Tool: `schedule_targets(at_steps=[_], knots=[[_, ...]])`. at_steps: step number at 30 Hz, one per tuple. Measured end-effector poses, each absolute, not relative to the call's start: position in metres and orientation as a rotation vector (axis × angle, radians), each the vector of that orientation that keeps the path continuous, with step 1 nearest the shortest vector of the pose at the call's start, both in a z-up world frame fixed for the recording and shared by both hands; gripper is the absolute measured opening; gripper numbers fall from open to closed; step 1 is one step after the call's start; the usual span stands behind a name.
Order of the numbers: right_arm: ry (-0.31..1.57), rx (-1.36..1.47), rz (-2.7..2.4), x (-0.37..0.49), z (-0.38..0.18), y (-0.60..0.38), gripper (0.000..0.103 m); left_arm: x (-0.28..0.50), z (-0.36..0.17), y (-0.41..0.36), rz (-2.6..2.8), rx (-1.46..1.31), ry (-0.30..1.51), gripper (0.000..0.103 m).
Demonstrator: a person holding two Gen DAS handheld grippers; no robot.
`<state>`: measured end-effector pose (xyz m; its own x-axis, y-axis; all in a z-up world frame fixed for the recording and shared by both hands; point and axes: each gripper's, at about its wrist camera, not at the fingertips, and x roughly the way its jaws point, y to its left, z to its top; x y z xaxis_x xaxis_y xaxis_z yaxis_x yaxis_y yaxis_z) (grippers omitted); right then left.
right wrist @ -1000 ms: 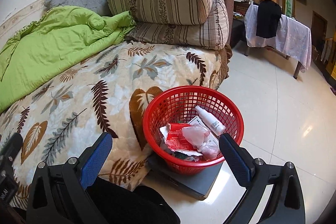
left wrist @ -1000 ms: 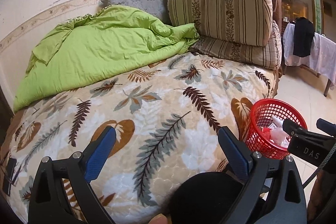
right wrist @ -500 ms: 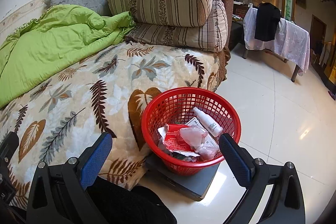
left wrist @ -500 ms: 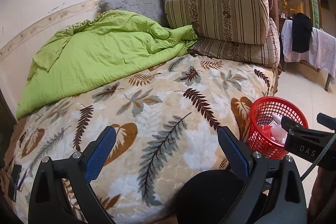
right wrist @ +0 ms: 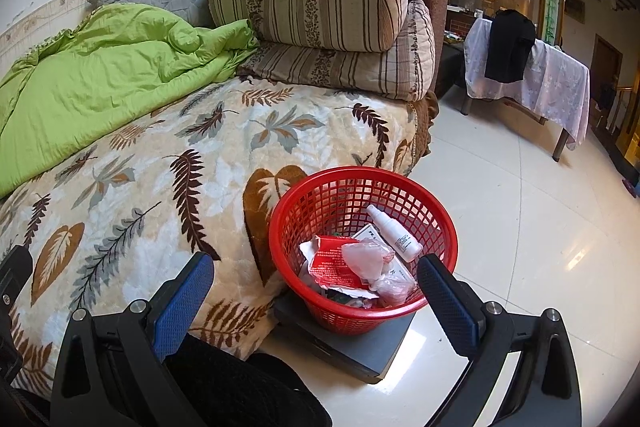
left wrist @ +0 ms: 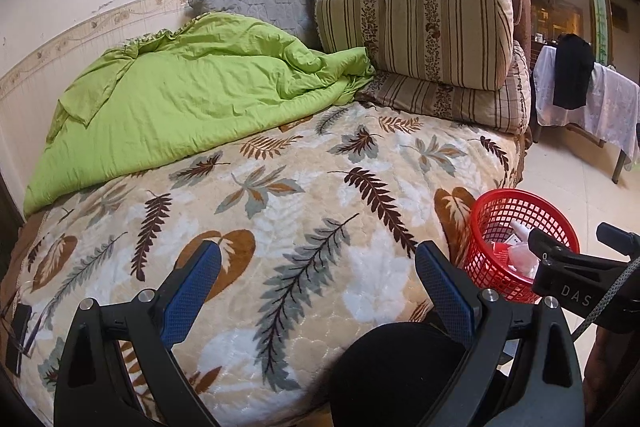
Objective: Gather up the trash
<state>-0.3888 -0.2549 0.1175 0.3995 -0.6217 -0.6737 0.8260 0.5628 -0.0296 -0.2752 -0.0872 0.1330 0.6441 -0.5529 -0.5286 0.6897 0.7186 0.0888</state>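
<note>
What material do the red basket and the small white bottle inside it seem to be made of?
Red basket: looks like moulded plastic, slightly glossy, with an open lattice wall and a smooth rim. White bottle: probably plastic too, smooth and matte, with a printed label; glass cannot be excluded.

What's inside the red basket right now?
The red basket holds a white spray bottle leaning on its far wall, a torn red wrapper, crumpled clear plastic and a white box. Whatever lies beneath that pile is covered.

basket [right wrist: 440,227] – red plastic mesh | floor [right wrist: 540,207] – glossy tile | bedspread [left wrist: 280,227] – plush cloth
</note>
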Motion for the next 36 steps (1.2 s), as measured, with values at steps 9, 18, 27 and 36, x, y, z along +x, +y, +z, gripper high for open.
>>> schedule_targets(at_steps=[9, 18, 27, 36], knots=[[0.695, 0.337, -0.939, -0.3909, 0.1150, -0.2546, 0.103, -0.2760, 0.1309, -0.0903, -0.720, 0.292, 0.508, 0.097], [0.696, 0.342, -0.941, -0.3942, 0.1129, -0.2554, 0.103, -0.2765, 0.1309, -0.0905, -0.721, 0.290, 0.510, 0.097], [0.692, 0.341, -0.944, -0.3958, 0.1143, -0.2557, 0.103, -0.2773, 0.1307, -0.0915, -0.721, 0.290, 0.510, 0.097], [0.693, 0.339, -0.944, -0.3961, 0.1149, -0.2563, 0.103, -0.2777, 0.1309, -0.0920, -0.722, 0.288, 0.512, 0.097]])
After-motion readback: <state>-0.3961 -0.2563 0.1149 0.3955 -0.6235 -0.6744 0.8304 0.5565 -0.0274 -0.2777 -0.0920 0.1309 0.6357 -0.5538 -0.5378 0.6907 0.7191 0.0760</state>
